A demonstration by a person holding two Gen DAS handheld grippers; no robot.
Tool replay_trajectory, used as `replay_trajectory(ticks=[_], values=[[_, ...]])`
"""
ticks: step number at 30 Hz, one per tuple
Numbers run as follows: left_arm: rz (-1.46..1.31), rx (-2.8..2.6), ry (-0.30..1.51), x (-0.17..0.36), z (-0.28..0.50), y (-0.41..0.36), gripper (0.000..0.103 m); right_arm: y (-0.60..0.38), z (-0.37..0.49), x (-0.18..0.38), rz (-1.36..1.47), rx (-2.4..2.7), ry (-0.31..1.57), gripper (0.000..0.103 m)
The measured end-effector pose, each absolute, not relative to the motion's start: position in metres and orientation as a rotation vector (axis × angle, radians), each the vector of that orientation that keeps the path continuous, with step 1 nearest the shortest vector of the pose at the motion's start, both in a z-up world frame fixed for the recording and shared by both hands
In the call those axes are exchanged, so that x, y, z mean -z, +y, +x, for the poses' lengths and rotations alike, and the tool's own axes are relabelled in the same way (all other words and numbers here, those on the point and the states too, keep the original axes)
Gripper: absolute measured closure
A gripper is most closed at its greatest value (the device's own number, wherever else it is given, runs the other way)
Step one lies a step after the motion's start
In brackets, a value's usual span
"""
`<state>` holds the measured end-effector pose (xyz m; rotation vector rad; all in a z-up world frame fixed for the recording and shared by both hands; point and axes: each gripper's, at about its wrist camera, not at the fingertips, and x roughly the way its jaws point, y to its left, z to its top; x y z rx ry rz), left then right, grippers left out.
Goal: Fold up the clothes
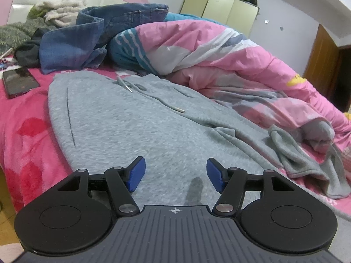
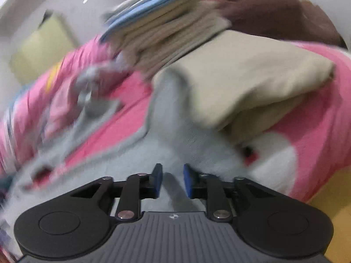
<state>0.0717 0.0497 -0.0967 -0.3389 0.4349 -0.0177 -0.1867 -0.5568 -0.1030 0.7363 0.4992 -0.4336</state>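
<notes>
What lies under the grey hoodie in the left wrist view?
The grey hoodie lies flat on a pink blanket, which shows along its left edge. Its right sleeve runs up against the pink quilt. Whatever is beneath the hoodie's body is covered.

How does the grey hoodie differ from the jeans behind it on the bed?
The grey hoodie is spread out flat, front up, with its drawstrings showing; the jeans sit bunched in a heap. The hoodie is a soft, fleecy pale grey, while the jeans are blue denim. The hoodie lies right in front of the left gripper; the jeans lie further back, beside the pink quilt. Neither one is folded yet.
</notes>
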Motion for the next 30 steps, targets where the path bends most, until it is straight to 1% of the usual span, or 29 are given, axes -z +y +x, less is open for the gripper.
replay_trajectory(ticks=[2,5,8,12,17,22,24,26,28,30], values=[[-0.353,0.022,0.439,0.096,0.072,0.053,0.041,-0.565,-0.199,0.097,0.780,0.454,0.477,0.092],[-0.380,0.031,0.445,0.096,0.073,0.058,0.041,-0.554,-0.206,0.085,0.682,0.550,0.480,0.091],[-0.395,0.038,0.450,0.096,0.074,0.060,0.041,-0.535,-0.210,0.071,0.560,0.639,0.453,0.087],[-0.391,0.035,0.449,0.096,0.074,0.059,0.041,-0.522,-0.206,0.059,0.513,0.589,0.424,0.084],[-0.378,0.019,0.437,0.095,0.072,0.056,0.041,-0.499,-0.173,0.054,0.457,0.449,0.439,0.084],[-0.372,0.016,0.434,0.095,0.073,0.056,0.041,-0.490,-0.147,0.058,0.357,0.375,0.506,0.082],[-0.376,0.018,0.435,0.095,0.073,0.057,0.040,-0.505,-0.151,0.060,0.373,0.432,0.502,0.082],[-0.382,0.021,0.437,0.094,0.073,0.057,0.040,-0.530,-0.164,0.060,0.458,0.503,0.470,0.085],[-0.387,0.024,0.438,0.094,0.073,0.058,0.040,-0.545,-0.184,0.056,0.575,0.537,0.393,0.083],[-0.391,0.027,0.437,0.094,0.073,0.057,0.040,-0.543,-0.198,0.048,0.561,0.589,0.352,0.082]])
